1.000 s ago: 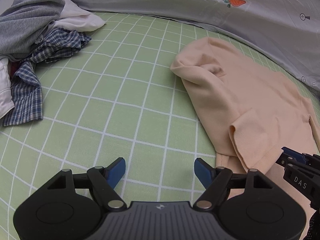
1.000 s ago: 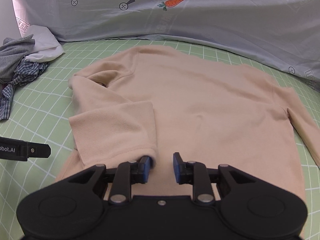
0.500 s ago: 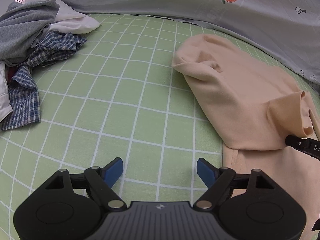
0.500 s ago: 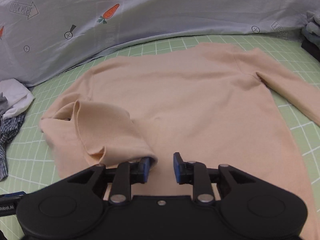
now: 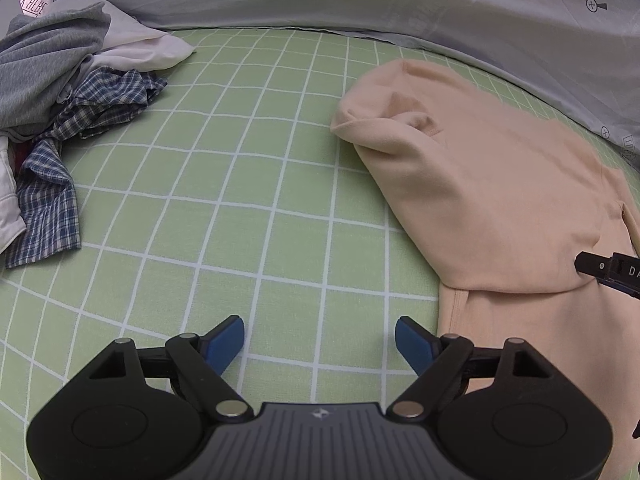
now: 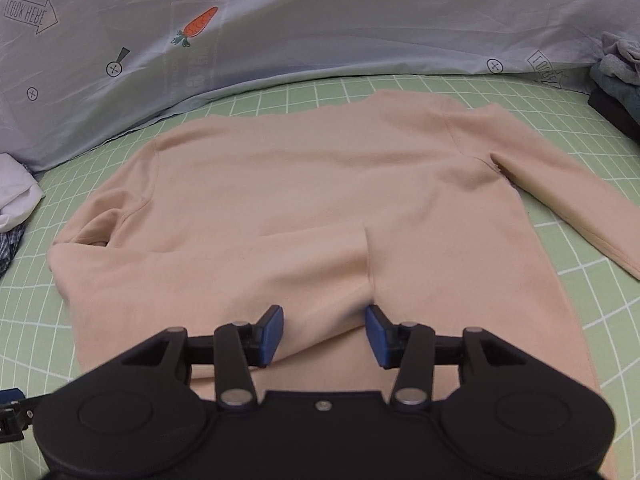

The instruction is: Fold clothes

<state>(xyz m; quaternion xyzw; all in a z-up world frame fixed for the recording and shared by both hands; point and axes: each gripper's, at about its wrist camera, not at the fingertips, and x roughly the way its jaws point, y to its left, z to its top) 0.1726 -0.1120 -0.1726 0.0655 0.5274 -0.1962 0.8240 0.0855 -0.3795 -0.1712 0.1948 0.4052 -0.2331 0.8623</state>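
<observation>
Left jaws: left gripper (image 5: 319, 336) spread wide, nothing between the blue pads, low over bare green checked sheet (image 5: 240, 200).
Right jaws: right gripper (image 6: 324, 332) parted, pads either side of a sleeve cuff, not pinching it.
Sweater: peach sweater (image 6: 304, 200) lies flat on the sheet; one sleeve folded across the body, its cuff between the right pads; other sleeve (image 6: 568, 208) stretched out to the right.
Left view: sweater's folded edge just right of the gripper.
Pile: plaid shirt (image 5: 72, 136), grey and white garments heaped far left, well apart from sweater.
Backdrop: grey carrot-print cloth (image 6: 320, 20).
</observation>
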